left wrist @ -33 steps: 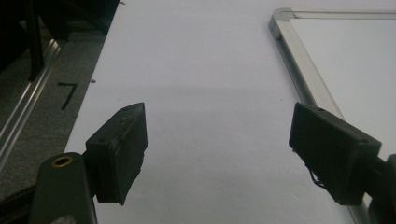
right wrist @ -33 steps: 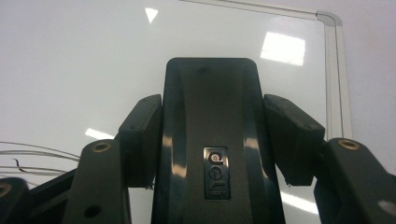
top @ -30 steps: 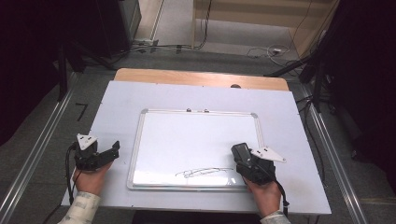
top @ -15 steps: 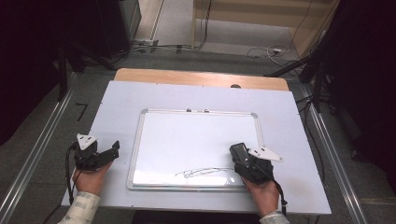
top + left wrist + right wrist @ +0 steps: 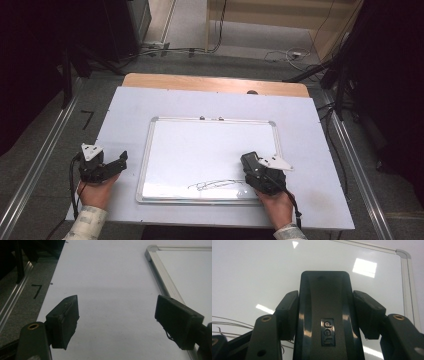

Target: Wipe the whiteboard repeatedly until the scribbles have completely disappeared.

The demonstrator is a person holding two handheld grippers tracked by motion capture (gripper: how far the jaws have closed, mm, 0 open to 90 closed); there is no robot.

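Note:
A whiteboard (image 5: 210, 150) with a silver frame lies flat on the white table, with a dark scribble (image 5: 215, 185) near its front edge. My right gripper (image 5: 252, 162) rests on the board's front right part, shut on a black eraser (image 5: 325, 315) that carries a small silver logo; the scribble (image 5: 227, 322) lies just to its left. My left gripper (image 5: 117, 162) rests on the table left of the board, open, with nothing between its fingers (image 5: 63, 320). The board's frame (image 5: 160, 277) runs past its right jaw.
The white tabletop (image 5: 125, 115) has free room around the board. A wooden strip (image 5: 215, 84) edges the far side. Metal rails (image 5: 45, 160) flank the table on both sides, and cables lie on the floor beyond.

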